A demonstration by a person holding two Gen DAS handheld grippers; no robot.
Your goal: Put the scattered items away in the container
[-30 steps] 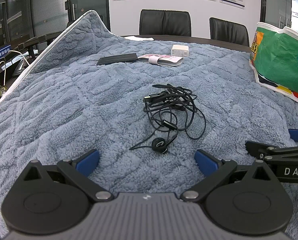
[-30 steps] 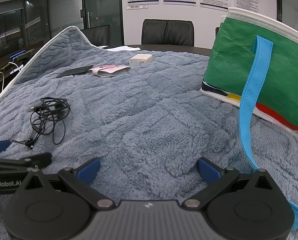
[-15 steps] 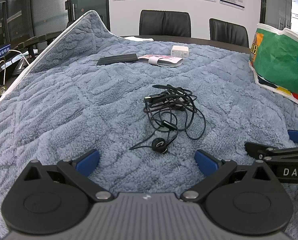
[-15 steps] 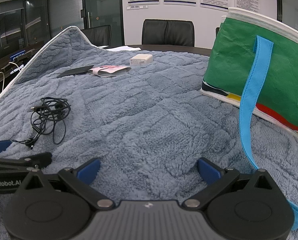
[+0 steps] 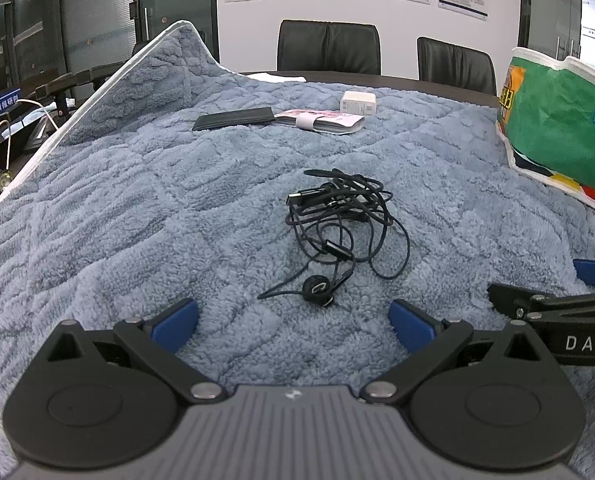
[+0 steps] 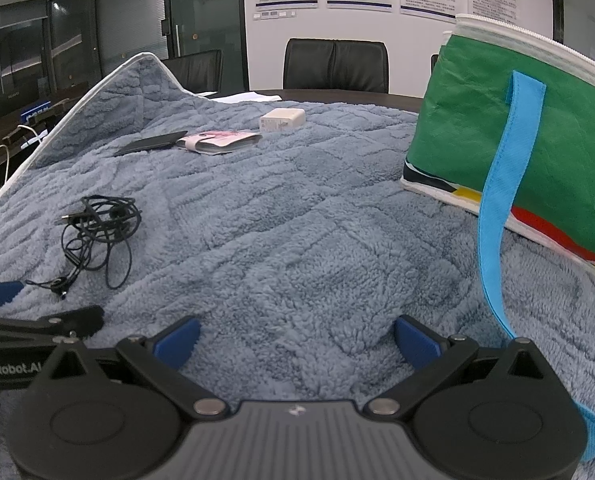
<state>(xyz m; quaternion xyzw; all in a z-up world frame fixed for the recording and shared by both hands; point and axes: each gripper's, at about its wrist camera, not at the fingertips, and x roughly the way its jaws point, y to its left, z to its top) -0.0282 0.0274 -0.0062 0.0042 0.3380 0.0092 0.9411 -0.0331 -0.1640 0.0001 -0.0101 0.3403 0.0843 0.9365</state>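
Observation:
A tangle of black earphones (image 5: 339,224) lies on the blue-grey blanket (image 5: 137,216), just ahead of my left gripper (image 5: 293,322), which stands open and empty. Farther back lie a black wallet (image 5: 233,118), a pink banded booklet (image 5: 321,120) and a white charger (image 5: 358,103). The green bag (image 5: 553,128) with a blue strap stands at the right. In the right wrist view my right gripper (image 6: 295,340) is open over bare blanket, with the earphones (image 6: 97,232) to its left and the green bag (image 6: 517,152) to its right.
The blanket (image 6: 297,240) is bunched up into a peak at the back left. Black office chairs (image 5: 329,48) stand behind the table. A white cable and small devices (image 5: 1,152) sit off the left edge. The bag's blue strap (image 6: 501,208) hangs down near my right gripper.

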